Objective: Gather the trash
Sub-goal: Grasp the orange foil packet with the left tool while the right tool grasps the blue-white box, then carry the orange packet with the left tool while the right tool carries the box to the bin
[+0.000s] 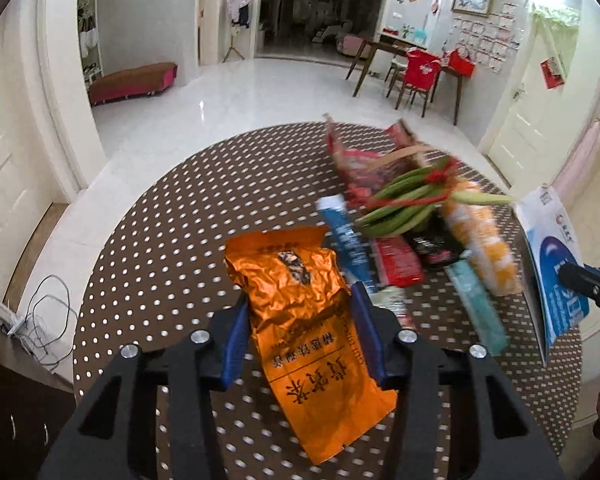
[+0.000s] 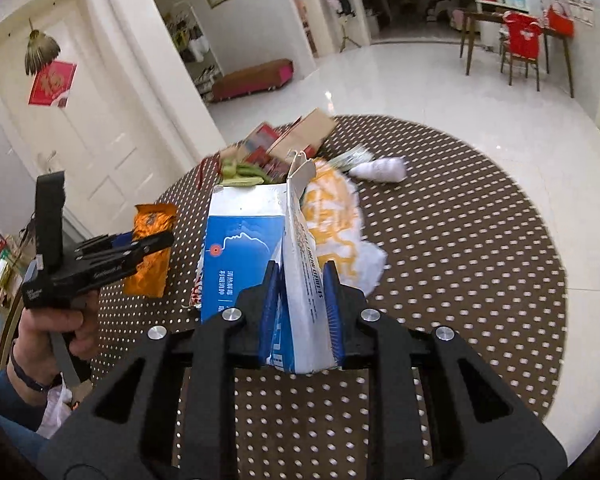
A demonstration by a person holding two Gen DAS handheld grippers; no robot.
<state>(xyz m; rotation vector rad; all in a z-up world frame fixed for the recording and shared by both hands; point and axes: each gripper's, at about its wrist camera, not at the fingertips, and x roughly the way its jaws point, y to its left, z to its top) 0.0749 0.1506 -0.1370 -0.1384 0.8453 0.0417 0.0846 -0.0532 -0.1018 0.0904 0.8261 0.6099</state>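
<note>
The left gripper (image 1: 300,320) clamps the orange pouch (image 1: 300,312), light crinkly foil, slippery, best pinched mid-body. The right gripper (image 2: 302,300) pinches the blue carton (image 2: 240,256), stiff, empty-looking card. Remaining trash (image 1: 404,200) lies at one o'clock on the table (image 1: 160,240).

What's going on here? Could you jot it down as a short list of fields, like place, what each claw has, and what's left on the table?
Place: round table with a brown, white-dotted cloth, in a home with a white tiled floor
Left gripper: shut on the orange foil packet
Right gripper: shut on the blue and white carton
Who holds them: a person; one hand shows
Left on table: heap of wrappers, green pods, white wad
</note>
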